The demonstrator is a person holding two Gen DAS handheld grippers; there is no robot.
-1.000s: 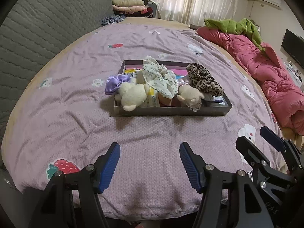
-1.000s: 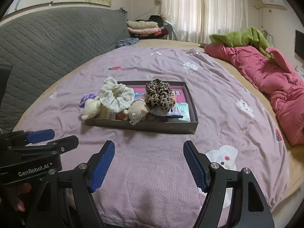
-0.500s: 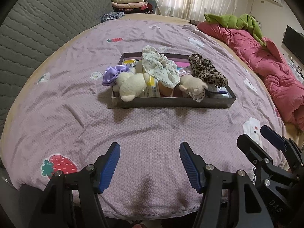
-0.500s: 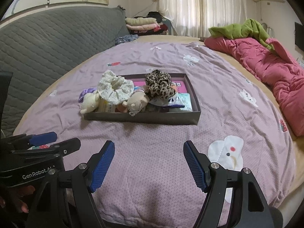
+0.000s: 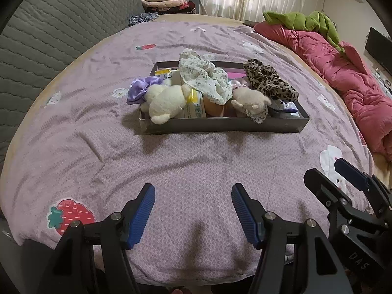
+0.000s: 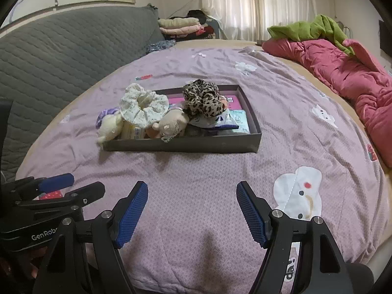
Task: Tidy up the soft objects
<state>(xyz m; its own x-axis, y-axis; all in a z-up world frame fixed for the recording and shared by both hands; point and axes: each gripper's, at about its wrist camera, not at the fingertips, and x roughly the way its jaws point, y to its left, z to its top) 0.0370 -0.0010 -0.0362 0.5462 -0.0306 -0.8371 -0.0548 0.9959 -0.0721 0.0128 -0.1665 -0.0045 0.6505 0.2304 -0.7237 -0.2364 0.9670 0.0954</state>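
Dark tray (image 5: 220,125) of plush toys and scrunchies sits mid-bed, long axis running left-right. Left gripper (image 5: 193,210) and right gripper (image 6: 192,208) both hover spread wide, empty. "GenRobo" reads on the left one.

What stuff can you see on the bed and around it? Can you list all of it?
tray: 1, dark grey, middle of the bed
plush toys: 2, cream and beige, at the tray's near edge
floral scrunchie: 1, white, on top of the pile
leopard scrunchie: 1, brown and black, right part of the tray
purple scrunchie: 1, lilac, over the tray's left edge
packets: several, pale, in the tray
bedsheet: 1, purple with cartoon prints
quilt: 1, pink, right side of the bed
green cloth: 1, on the quilt
folded clothes: 1 stack, far corner
headboard: 1, grey, quilted
left gripper: 1, open, empty
right gripper: 1, open, empty
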